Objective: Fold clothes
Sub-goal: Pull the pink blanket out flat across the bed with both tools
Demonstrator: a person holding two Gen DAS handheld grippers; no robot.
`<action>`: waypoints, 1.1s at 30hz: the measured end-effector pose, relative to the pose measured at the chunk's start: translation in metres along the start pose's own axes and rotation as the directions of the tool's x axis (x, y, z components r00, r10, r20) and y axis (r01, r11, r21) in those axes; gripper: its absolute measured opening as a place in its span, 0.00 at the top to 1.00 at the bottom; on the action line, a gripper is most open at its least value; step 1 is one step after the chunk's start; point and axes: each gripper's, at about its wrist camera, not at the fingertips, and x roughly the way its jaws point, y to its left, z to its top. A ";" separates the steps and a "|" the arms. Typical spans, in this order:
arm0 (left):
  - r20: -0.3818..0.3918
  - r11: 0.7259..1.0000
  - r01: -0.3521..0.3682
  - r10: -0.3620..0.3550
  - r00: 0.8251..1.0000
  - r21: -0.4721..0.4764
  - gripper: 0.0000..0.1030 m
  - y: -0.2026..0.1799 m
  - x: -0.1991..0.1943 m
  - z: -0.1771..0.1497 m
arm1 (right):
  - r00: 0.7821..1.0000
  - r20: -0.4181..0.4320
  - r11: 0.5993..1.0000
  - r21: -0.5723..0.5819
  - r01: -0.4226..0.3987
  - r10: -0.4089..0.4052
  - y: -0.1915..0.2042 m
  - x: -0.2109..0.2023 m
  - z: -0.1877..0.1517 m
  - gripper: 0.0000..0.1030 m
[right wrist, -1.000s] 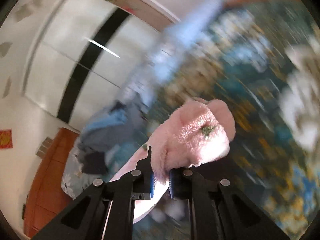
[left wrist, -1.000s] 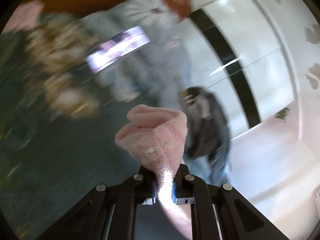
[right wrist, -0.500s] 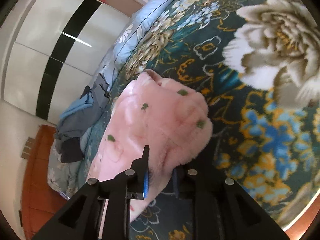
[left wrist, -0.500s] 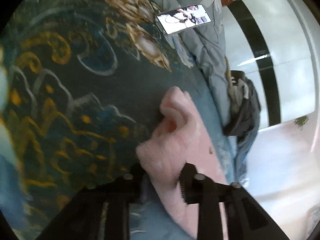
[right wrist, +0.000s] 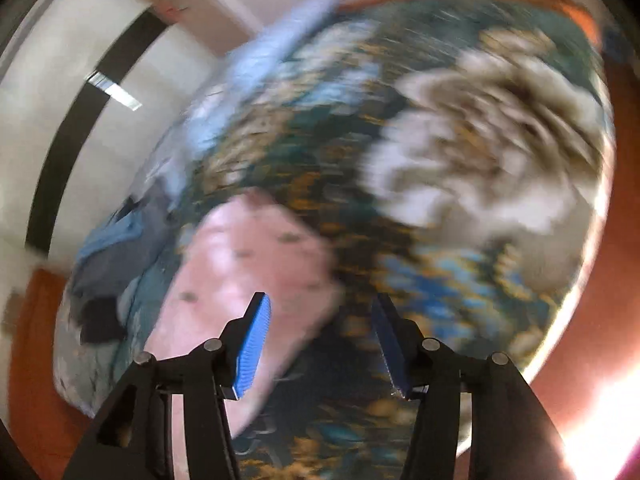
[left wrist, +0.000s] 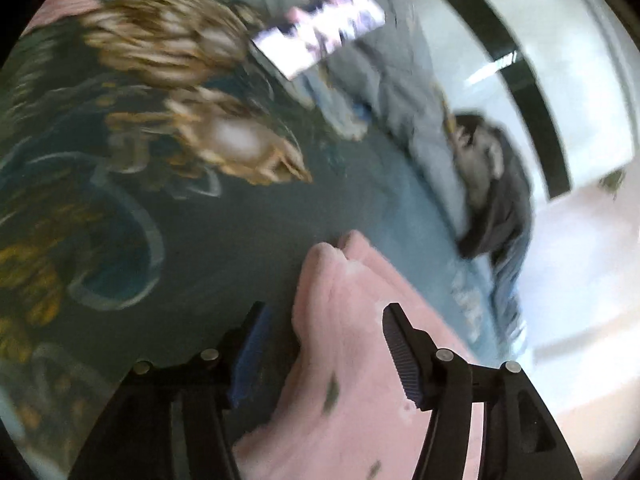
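A fluffy pink garment (left wrist: 348,344) with small green marks lies on the dark floral bedspread (left wrist: 120,208). My left gripper (left wrist: 324,344) is open, its fingers on either side of the garment's near corner, not pinching it. In the right wrist view the pink garment (right wrist: 248,276) lies flat on the bedspread (right wrist: 460,160). My right gripper (right wrist: 320,340) is open just above its near edge and holds nothing. Both views are blurred by motion.
A phone with a lit screen (left wrist: 320,32) lies on the bed beside a grey-blue pillow (left wrist: 396,80). A heap of dark and blue clothes (left wrist: 496,200) sits at the bed's edge, also in the right wrist view (right wrist: 116,252). A white wardrobe with a black stripe (right wrist: 80,120) stands behind.
Both grippers were shut on the pink garment and lowered it to the bed. Now both have opened and the garment lies released on the bedspread.
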 end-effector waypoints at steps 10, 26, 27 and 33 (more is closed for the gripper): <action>-0.071 0.997 -0.015 0.021 0.997 0.077 0.37 -0.021 0.034 0.019 | 0.913 -0.406 0.720 -0.625 -0.300 0.029 0.261 0.166 -0.070 0.46; -0.045 0.957 -0.032 0.047 0.998 0.288 0.84 -0.065 0.029 0.000 | 0.869 -0.447 0.347 -0.866 -0.360 -0.213 0.322 0.229 -0.158 0.66; -0.035 0.953 -0.033 0.046 0.998 0.302 0.84 -0.068 0.025 -0.002 | 0.873 -0.436 0.348 -0.870 -0.348 -0.219 0.321 0.227 -0.159 0.72; 0.026 0.933 -0.048 0.042 0.999 0.356 0.84 -0.082 0.003 -0.006 | 0.896 -0.388 0.375 -0.881 -0.290 -0.217 0.315 0.212 -0.161 0.96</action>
